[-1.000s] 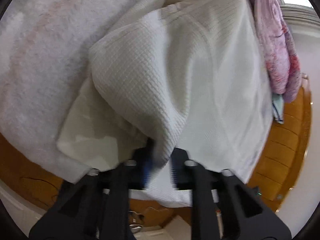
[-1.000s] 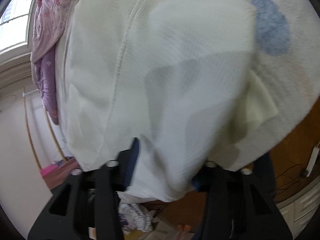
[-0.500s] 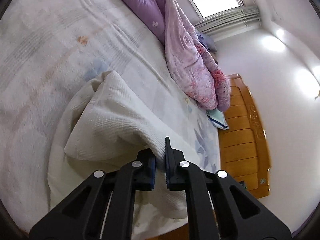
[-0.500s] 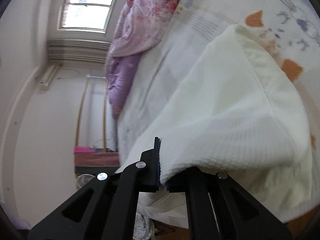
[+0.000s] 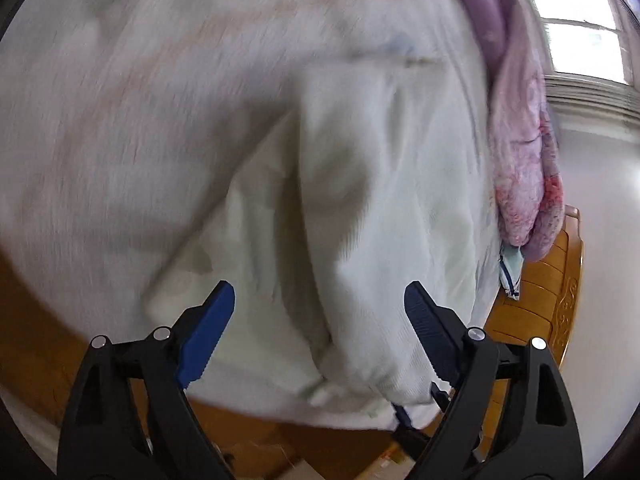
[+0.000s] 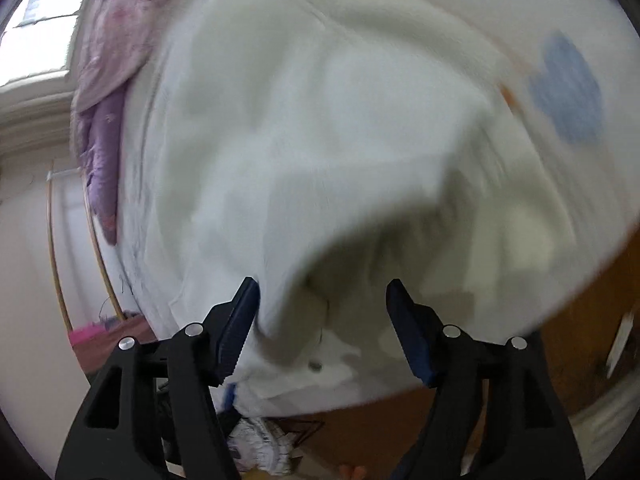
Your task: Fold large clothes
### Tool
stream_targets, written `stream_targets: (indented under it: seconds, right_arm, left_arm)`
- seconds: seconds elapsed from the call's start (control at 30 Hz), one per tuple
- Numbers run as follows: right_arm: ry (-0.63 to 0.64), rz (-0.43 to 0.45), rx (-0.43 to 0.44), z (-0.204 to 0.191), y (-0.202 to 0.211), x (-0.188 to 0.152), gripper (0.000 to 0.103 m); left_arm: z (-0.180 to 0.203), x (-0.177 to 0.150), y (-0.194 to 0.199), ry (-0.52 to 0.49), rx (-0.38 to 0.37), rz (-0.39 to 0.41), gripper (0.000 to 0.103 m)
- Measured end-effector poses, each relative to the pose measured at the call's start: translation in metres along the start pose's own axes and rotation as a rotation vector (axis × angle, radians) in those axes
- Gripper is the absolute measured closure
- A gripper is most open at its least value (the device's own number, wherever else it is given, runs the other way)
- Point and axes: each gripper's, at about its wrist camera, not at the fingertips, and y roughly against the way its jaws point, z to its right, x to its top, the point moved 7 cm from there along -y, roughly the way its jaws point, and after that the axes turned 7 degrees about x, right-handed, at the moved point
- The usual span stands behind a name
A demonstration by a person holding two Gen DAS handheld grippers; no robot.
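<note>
Both your grippers stand open over the garment on the bed.

Your left gripper point(image 5: 318, 300) has just been opening: its jaws are spread wide, with a fold of the cream garment point(image 5: 360, 208) lying between them but free of both blue pads point(image 5: 208, 332). Your right gripper point(image 6: 322, 300) has just been opening too; a drooping edge of the garment point(image 6: 304, 152) hangs between its jaws, close against the left pad point(image 6: 236, 336), though blur hides whether it touches. The garment lies bunched on the pale sheet point(image 5: 140, 80), near the bed's edge, where the wooden frame point(image 5: 536, 312) shows. A purple quilt point(image 5: 520, 160) is heaped along the far side of the bed, under the window point(image 5: 576, 28). Both views are blurred.
</note>
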Motion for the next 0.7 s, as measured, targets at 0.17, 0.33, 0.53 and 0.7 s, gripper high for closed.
stream_targets:
  seconds: [0.17,0.33,0.53,0.7]
  right_arm:
    - [-0.194,-0.075,0.068,-0.005,-0.026,-0.035,0.039]
    - [-0.202,-0.065,0.100,-0.022,-0.059,-0.020,0.071]
    - [0.265,0.098,0.375,-0.083,-0.017,0.002,0.097]
    - [0.245,0.018,0.193,-0.022,-0.039,-0.001,0.097]
  left_arm:
    - [0.031,-0.038,-0.011,-0.053,0.026,-0.028,0.016]
    - [0.047,-0.038,-0.040,-0.001,0.073,-0.057,0.037]
    - [0.109,-0.034,-0.002,-0.367,-0.176,0.189,0.084]
    - [0.058,-0.045,-0.023,-0.429,-0.010,0.165,0.084]
